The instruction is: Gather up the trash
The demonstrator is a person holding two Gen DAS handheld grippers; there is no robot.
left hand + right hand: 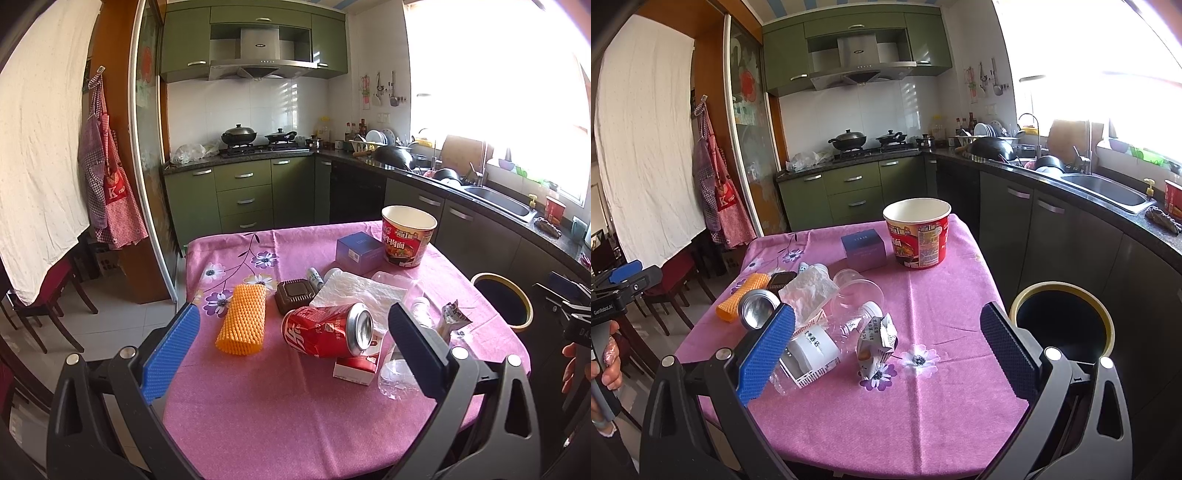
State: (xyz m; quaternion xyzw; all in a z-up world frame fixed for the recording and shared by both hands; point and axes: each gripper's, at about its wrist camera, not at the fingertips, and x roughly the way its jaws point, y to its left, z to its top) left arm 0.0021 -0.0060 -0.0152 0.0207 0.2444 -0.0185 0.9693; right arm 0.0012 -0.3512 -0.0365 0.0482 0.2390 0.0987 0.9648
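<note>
On the pink-clothed desk [295, 398] trash lies heaped: a dented red can [327, 329] on its side against a small red-and-white carton [356, 367], orange foam netting [242, 319] left, clear plastic bottle [827, 343] and torn wrapper [877, 341] right. Both claws hang wide open and empty, left claw [293, 349] facing the can, right claw [886, 350] facing the wrapper. Beside the desk's right edge stands the open bin [1062, 319], with the noodle cup [918, 236] and blue box [864, 247] farther back.

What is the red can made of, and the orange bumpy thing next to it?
The red can looks like thin shiny metal: its end is silvery and its side is dented. The orange bumpy thing is probably soft foam netting, matte with an open mesh pattern.
</note>
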